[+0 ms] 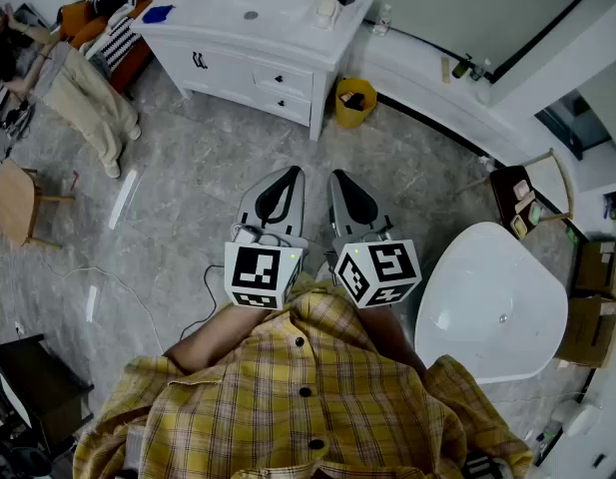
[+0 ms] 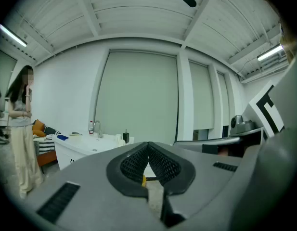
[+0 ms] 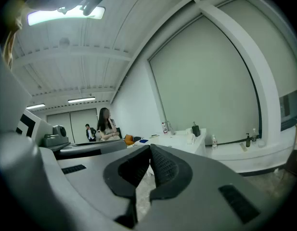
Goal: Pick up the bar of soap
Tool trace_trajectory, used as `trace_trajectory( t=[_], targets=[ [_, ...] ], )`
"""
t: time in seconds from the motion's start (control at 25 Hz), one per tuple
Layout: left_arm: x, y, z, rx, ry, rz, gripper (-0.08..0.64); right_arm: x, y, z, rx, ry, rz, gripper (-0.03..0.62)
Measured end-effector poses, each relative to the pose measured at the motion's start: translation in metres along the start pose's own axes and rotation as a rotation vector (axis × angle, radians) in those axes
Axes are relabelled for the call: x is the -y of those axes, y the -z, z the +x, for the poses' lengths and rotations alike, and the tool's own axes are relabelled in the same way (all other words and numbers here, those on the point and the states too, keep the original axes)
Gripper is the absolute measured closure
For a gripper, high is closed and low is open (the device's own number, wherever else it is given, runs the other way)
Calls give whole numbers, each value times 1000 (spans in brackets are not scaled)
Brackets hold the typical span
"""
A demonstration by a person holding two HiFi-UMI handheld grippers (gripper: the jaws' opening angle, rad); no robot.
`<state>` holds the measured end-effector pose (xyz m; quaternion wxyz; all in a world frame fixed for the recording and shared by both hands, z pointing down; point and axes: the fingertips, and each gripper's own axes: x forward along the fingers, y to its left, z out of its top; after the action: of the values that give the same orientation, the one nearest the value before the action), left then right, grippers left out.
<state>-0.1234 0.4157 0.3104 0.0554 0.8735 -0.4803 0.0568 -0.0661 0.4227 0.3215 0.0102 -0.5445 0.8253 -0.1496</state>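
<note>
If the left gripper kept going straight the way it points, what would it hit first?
Probably the near corner of the white vanity cabinet, beside the yellow bin, after open floor. The shut left gripper points roughly there; depth is unclear.

**Both grippers closed, held side by side**

In the middle of the head view, the left gripper (image 1: 286,178) and the right gripper (image 1: 343,180) lie parallel, tips toward the frame's top. Each has its jaws pressed together with nothing between them.
</note>
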Motion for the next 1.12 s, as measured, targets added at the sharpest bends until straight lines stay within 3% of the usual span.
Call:
trace_trajectory(
  t=[0.56,1.12],
  targets=[
    [19,14,20,-33,-44,-8,549,33,7,-5,-26,-36,28,572],
    [39,43,44,-119,-161,-16,549,95,22,-9,-49,-33,65,572]
  ],
)
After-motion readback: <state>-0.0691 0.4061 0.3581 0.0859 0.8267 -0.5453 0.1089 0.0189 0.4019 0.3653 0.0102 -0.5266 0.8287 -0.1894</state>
